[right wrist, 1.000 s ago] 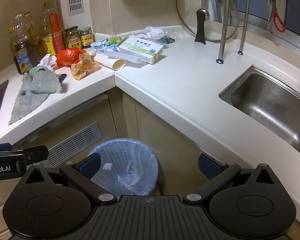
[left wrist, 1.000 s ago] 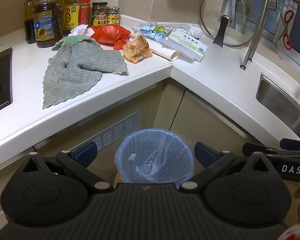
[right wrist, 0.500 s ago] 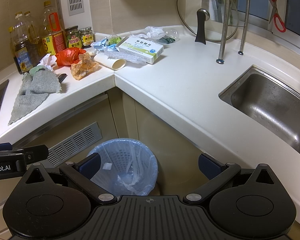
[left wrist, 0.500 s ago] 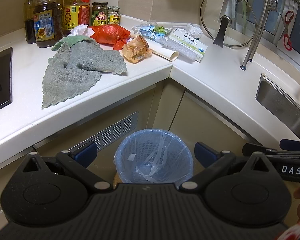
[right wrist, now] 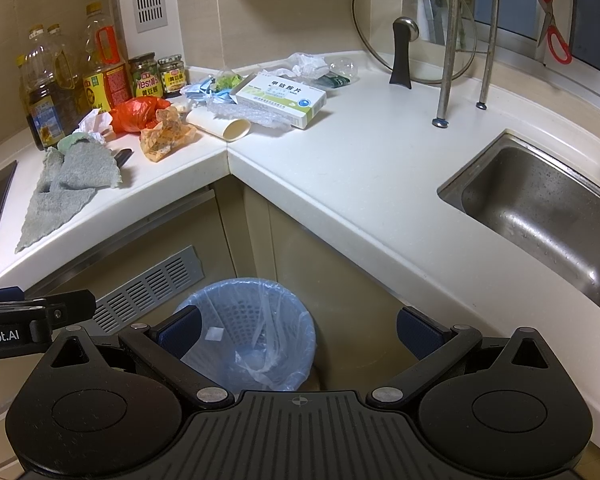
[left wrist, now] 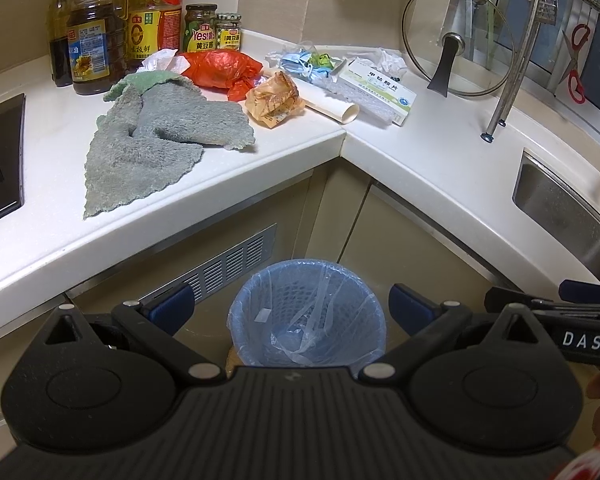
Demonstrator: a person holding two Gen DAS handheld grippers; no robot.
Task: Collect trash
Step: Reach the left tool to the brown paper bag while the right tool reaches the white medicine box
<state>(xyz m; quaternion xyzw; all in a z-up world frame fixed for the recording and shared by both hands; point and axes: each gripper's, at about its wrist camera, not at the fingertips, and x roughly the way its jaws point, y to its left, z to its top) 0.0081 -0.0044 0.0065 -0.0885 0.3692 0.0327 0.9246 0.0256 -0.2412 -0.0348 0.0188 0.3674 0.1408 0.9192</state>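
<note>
Left wrist view: the left claw (left wrist: pixel 291 307) is spread wide with nothing between its blue pads, hanging above the trash bin (left wrist: pixel 307 312), a mesh basket lined with a pale blue bag that stands on the floor in the inner corner of the cabinets. Up on the white tabletop (left wrist: pixel 428 160), beyond the bin, the trash lies in a loose heap: a red plastic bag (left wrist: pixel 220 70), a crumpled brown wrapper (left wrist: pixel 274 100) touching it, a paper tube (left wrist: pixel 332 106) just beside the wrapper, a medicine box (left wrist: pixel 378 90) behind the tube, and blue face masks (left wrist: pixel 300 62) farther back. A grey-green cloth (left wrist: pixel 156 140) sprawls left of the heap. The right claw's edge (left wrist: pixel 548 312) shows to the right of the bin.

Right wrist view: the right claw (right wrist: pixel 299 328) is likewise wide apart and empty, also above the trash bin (right wrist: pixel 248 332). The heap sits on the tabletop (right wrist: pixel 360 168) beyond the bin; the sink (right wrist: pixel 540 208) is to the bin's right, well apart from the trash.
</note>
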